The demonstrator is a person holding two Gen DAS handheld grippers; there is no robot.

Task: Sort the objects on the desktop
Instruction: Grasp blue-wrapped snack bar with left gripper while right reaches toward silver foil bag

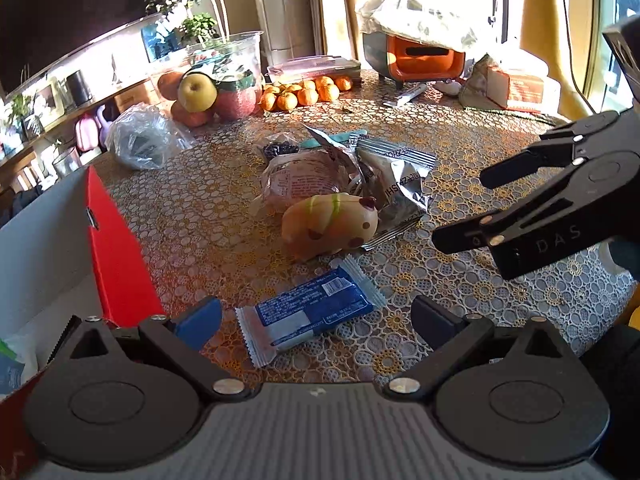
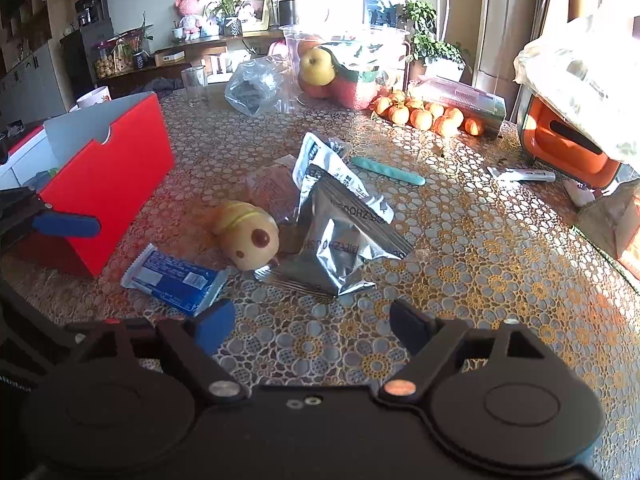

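Note:
A blue snack wrapper (image 1: 310, 314) lies on the lace tablecloth just ahead of my open, empty left gripper (image 1: 316, 320); it also shows in the right wrist view (image 2: 174, 276). Behind it sit a yellow toy pig (image 1: 330, 224) (image 2: 250, 234), silver foil packets (image 1: 394, 184) (image 2: 340, 248) and a clear bagged bun (image 1: 304, 180). A red box (image 1: 120, 252) (image 2: 108, 180) stands open at the left. My right gripper (image 2: 312, 326) is open and empty, hovering right of the pile; it shows in the left wrist view (image 1: 460, 208).
At the back stand a clear tub of fruit (image 1: 212, 76), several tangerines (image 1: 300, 94), an orange appliance (image 1: 416, 60), a plastic bag (image 1: 140, 140) and a drinking glass (image 2: 195, 85). A teal stick (image 2: 388, 171) lies behind the packets. The table edge runs along the right.

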